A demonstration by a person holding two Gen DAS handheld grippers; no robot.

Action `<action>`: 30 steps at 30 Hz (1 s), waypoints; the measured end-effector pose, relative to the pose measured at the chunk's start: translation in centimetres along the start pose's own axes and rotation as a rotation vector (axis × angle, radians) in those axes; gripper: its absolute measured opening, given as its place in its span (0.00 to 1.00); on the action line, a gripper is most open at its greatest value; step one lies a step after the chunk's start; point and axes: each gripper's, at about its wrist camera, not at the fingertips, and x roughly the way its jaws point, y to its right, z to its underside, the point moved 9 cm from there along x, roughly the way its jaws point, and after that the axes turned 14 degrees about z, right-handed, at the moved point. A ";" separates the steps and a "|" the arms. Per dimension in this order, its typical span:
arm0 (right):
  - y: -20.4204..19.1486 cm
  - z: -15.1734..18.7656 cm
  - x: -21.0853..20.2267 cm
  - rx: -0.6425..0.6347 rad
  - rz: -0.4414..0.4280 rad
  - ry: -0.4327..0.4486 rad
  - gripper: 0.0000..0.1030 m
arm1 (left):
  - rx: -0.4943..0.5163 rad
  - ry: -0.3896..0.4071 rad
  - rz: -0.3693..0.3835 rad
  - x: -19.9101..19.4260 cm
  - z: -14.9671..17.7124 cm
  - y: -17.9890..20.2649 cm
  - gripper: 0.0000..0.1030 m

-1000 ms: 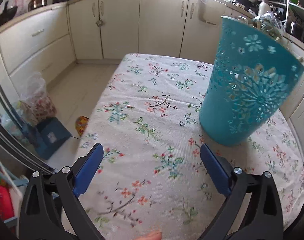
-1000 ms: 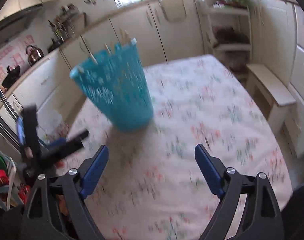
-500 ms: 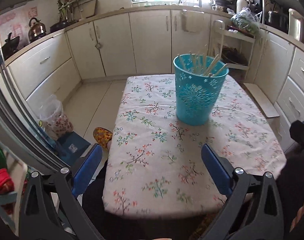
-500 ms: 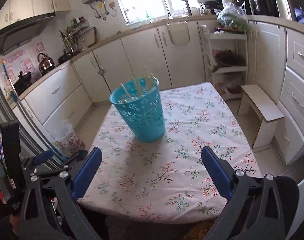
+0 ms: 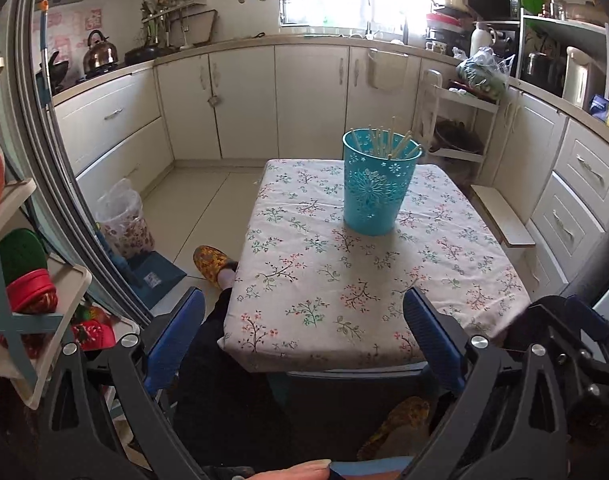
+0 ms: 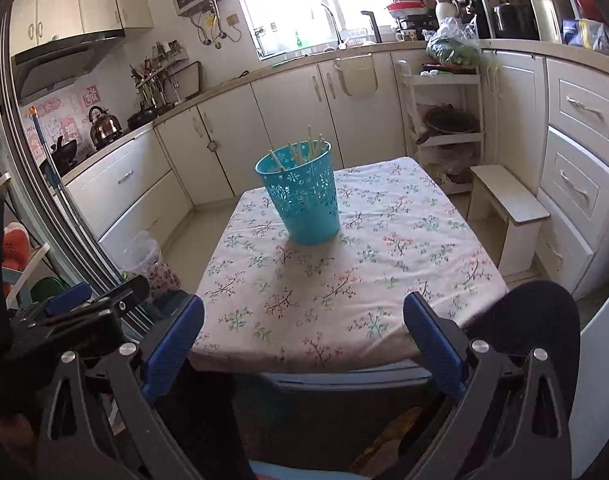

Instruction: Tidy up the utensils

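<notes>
Both claws pulled back | left claw (image 5: 304, 336) and right claw (image 6: 304, 336) apart, empty | floral table (image 5: 444, 280), kitchen

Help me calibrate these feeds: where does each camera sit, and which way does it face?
Left wrist: on the left claw, back from the table's near edge, facing the teal basket; a thumb shows below.
Right wrist: on the right claw, same heading, left claw at its left.
Shared: basket of chopsticks, floral tablecloth.
</notes>
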 end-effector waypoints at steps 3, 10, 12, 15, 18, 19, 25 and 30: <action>-0.3 -0.1 -1.2 -0.008 -0.002 0.031 0.93 | 0.018 0.023 0.006 -1.0 0.1 0.6 0.93; -0.3 0.1 -2.8 0.002 -0.006 0.082 0.93 | 0.033 0.045 0.001 -2.3 0.4 1.0 0.93; -0.2 0.3 -2.8 0.007 -0.007 0.078 0.93 | 0.033 0.046 0.000 -2.4 0.5 1.0 0.93; -0.1 0.4 -2.6 0.010 -0.010 0.071 0.93 | 0.035 0.047 -0.002 -2.5 0.5 1.0 0.93; -0.2 0.4 -2.7 0.002 -0.008 0.069 0.93 | 0.034 0.050 -0.002 -2.7 0.5 1.0 0.93; -0.2 0.5 -2.7 0.001 -0.007 0.069 0.93 | 0.034 0.050 -0.003 -2.7 0.5 1.1 0.93; -0.1 0.5 -2.8 -0.002 -0.002 0.073 0.93 | 0.030 0.049 -0.005 -2.7 0.7 1.0 0.93; 0.0 0.3 -3.4 -0.014 0.008 0.101 0.93 | 0.024 0.048 -0.004 -2.7 0.8 1.0 0.93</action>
